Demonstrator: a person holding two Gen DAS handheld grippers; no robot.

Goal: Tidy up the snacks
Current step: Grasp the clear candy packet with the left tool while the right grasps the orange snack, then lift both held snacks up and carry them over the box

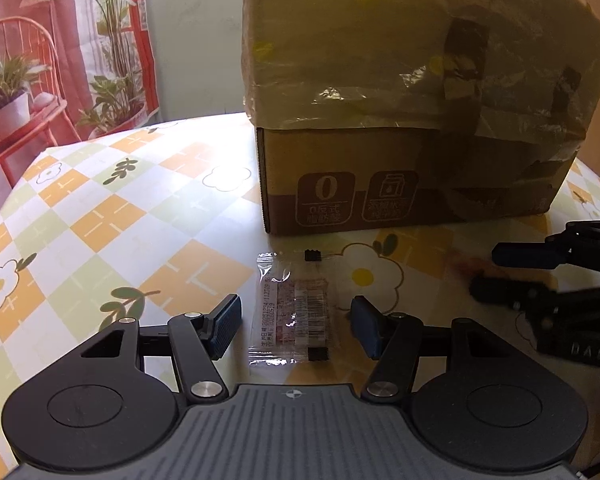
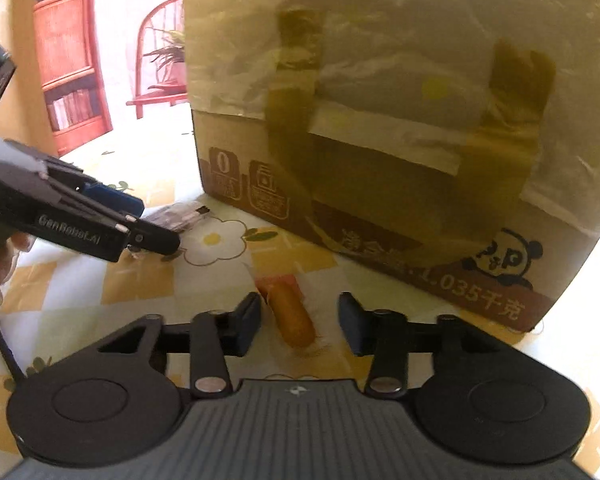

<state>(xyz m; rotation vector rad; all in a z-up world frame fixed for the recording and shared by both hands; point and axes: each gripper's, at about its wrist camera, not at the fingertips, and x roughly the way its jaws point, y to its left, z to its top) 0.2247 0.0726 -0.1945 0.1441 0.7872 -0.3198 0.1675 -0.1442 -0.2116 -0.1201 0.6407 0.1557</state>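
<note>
Snacks lie on a table (image 1: 100,216) covered with a checked cloth of orange, pale green and white squares printed with flowers, in front of a large cardboard box (image 1: 400,184) whose upper part is wrapped in yellowish tape and plastic film. One snack, a flat clear packet with a barcode label (image 1: 294,312), rests on the cloth just before the box's front left corner, its length running toward the box. The left gripper (image 1: 296,324) sits low over it, with its blue-padded fingers (image 1: 224,326) on either side of the packet and gaps between pads and wrapper, so the jaws stand open around it and do not press it. To the right, nearer the box's long side, lies the second snack, an orange-brown roll in a clear wrapper (image 2: 292,320), angled on the cloth. The right gripper (image 2: 300,322) brackets it: the left pad is close beside the roll, perhaps touching it, the right pad is apart, so nothing is clamped. Behind the table hangs a backdrop printed with red chairs, potted plants and a bookshelf (image 2: 72,68). Fingers of a hand (image 2: 0,264) show behind the left gripper in the right wrist view.
</note>
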